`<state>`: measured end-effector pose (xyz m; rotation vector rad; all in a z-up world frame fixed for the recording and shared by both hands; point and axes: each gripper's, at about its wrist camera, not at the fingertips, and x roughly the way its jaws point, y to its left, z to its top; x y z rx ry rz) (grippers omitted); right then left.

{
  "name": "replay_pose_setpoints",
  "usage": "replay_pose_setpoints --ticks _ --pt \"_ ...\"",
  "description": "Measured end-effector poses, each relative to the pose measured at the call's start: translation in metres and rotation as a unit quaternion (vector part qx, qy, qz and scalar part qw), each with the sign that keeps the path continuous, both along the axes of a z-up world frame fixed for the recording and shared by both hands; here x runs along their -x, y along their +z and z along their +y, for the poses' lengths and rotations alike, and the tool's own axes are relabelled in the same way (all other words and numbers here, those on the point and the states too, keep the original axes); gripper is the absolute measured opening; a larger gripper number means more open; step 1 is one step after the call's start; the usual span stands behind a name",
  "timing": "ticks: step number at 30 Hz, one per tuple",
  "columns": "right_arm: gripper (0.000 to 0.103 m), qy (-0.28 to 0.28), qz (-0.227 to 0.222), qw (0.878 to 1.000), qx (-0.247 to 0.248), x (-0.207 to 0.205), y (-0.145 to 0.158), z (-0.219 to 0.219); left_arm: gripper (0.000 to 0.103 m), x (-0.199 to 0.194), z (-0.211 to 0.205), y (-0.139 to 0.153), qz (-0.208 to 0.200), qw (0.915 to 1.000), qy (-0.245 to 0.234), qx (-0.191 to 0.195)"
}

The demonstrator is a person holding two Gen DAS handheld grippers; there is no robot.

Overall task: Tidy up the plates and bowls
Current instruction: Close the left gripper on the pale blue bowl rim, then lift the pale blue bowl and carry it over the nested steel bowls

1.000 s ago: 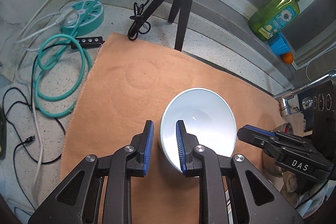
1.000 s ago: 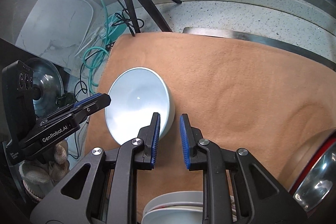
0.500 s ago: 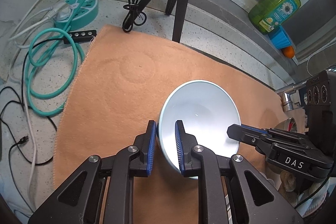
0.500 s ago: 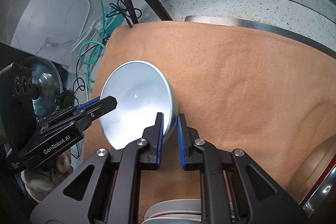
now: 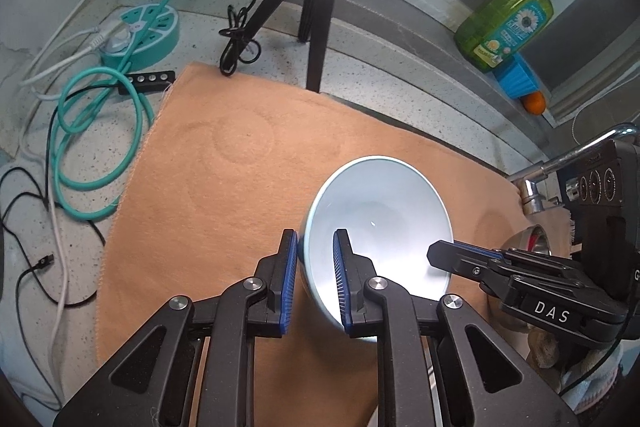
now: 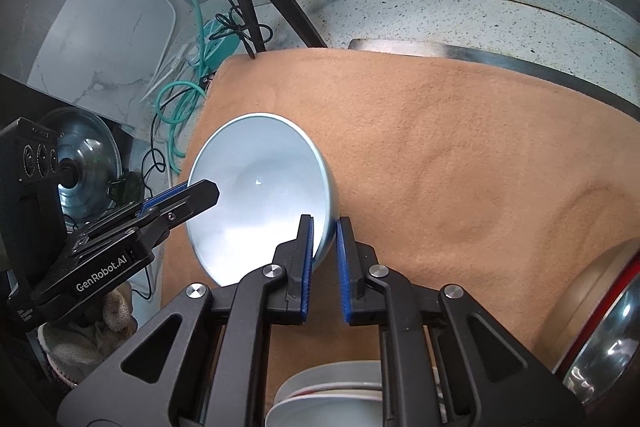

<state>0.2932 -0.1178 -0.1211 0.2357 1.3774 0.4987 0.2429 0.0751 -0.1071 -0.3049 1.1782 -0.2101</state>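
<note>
A pale blue bowl (image 5: 380, 211) is held tilted above the tan cloth mat (image 5: 224, 187). My left gripper (image 5: 316, 251) is shut on the bowl's left rim, one finger inside and one outside. My right gripper (image 6: 324, 239) is shut on the opposite rim of the bowl (image 6: 256, 195), and shows from the side in the left wrist view (image 5: 460, 255). A stack of white plates (image 6: 332, 399) lies below my right gripper at the near edge.
A black tripod (image 5: 316, 7) stands at the mat's far edge. A teal power strip (image 5: 140, 35) and coiled cables (image 5: 80, 131) lie left. A green soap bottle (image 5: 508, 23) stands back right. A steel pot (image 6: 600, 339) sits right, by a faucet (image 5: 560, 163).
Both grippers have closed onto the bowl's rim, and the bowl has lifted and tilted up from the mat. Both views have shifted slightly.
</note>
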Motion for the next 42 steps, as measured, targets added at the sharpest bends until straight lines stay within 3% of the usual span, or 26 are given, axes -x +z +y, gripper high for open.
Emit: replay_pose_setpoints --ticks 14,30,36,42 --pt "0.011 -0.023 -0.020 1.000 -0.006 0.020 0.034 -0.051 0.016 0.016 -0.052 0.035 -0.039 0.9985 -0.039 0.007" --pt "0.011 -0.079 -0.033 0.996 0.006 0.054 0.056 -0.155 0.016 0.029 -0.148 0.060 -0.066 0.9906 -0.117 0.026" --pt "0.011 -0.101 -0.030 0.994 0.004 0.063 0.058 -0.189 0.016 0.028 -0.179 0.065 -0.077 0.9873 -0.137 0.018" --pt "0.011 -0.113 -0.041 0.993 0.002 0.062 0.058 -0.193 0.016 0.023 -0.186 0.069 -0.094 0.9869 -0.131 -0.010"
